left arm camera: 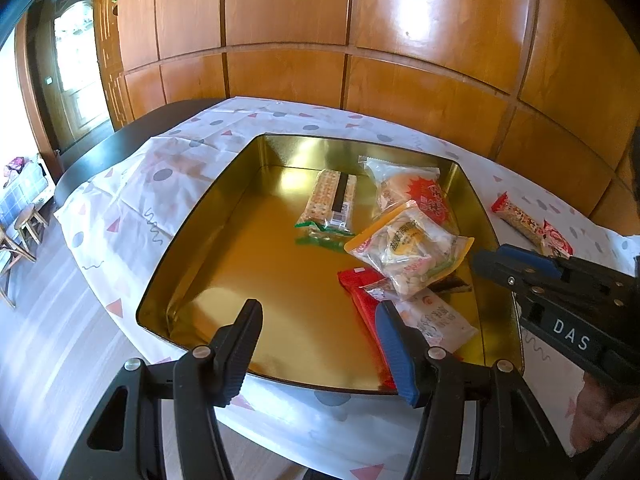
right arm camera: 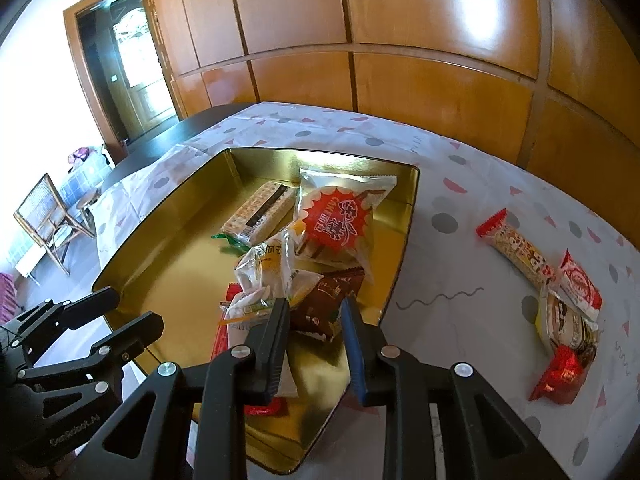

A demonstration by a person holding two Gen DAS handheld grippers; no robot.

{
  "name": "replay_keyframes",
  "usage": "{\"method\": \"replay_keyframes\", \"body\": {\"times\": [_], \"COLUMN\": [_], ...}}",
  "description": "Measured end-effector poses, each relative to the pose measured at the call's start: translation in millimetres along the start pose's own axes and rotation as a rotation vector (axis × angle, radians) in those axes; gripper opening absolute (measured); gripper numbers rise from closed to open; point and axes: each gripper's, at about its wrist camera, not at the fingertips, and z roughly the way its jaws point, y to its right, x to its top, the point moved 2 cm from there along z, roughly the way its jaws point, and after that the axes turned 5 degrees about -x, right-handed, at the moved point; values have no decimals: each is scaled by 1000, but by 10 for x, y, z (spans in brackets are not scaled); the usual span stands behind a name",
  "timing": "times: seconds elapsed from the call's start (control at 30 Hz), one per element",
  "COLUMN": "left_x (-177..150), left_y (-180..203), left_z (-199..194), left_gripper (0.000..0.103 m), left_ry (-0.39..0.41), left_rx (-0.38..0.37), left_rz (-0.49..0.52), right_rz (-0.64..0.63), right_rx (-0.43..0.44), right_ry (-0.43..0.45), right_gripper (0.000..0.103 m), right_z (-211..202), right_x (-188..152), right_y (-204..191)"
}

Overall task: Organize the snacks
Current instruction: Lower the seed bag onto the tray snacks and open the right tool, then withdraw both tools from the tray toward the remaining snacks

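A gold tin box [left arm camera: 224,216] [right arm camera: 168,216] sits on the patterned tablecloth and holds several snack packets: a cracker bar [left arm camera: 332,196] [right arm camera: 260,212], a red-and-clear cake packet [left arm camera: 412,192] [right arm camera: 336,220], a yellow-edged packet [left arm camera: 408,252] [right arm camera: 268,272], a brown packet [right arm camera: 328,304] and a red one [left arm camera: 364,300]. My left gripper [left arm camera: 320,320] hangs open and empty over the box's near edge. My right gripper [right arm camera: 316,316] [left arm camera: 516,264] is open and empty above the box's near right corner. A grain bar [right arm camera: 520,252] [left arm camera: 520,220], a small red-white packet [right arm camera: 580,284] and a red packet [right arm camera: 560,372] lie on the cloth to the right.
The table [right arm camera: 460,184] stands against a wood-panelled wall [left arm camera: 360,40]. A doorway [left arm camera: 76,64] and chairs [right arm camera: 48,216] are off to the left, past the table's dark edge [left arm camera: 120,136].
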Motion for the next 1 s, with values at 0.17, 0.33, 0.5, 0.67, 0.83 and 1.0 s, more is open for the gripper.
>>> {"method": "replay_keyframes", "body": {"times": [0.17, 0.33, 0.5, 0.67, 0.83, 1.0], "left_x": [1, 2, 4, 9, 14, 17], "left_y": [26, 55, 74, 99, 132, 186], "left_z": [-16, -30, -44, -64, -73, -95], "left_gripper": [60, 60, 60, 60, 60, 60], "left_ry": [4, 7, 9, 14, 15, 17], "left_rx": [-2, -4, -4, -5, -6, -11], "left_rz": [6, 11, 21, 29, 39, 55], "right_rz": [19, 22, 24, 39, 54, 81], "right_rx": [-4, -8, -11, -14, -20, -30], "right_ry": [18, 36, 53, 63, 71, 81], "right_gripper": [27, 27, 27, 27, 27, 27], "right_z": [-74, -146, -215, -265, -324, -395], "right_x": [-25, -28, -43, -70, -111, -157], "right_y": [36, 42, 40, 71, 134, 233]}}
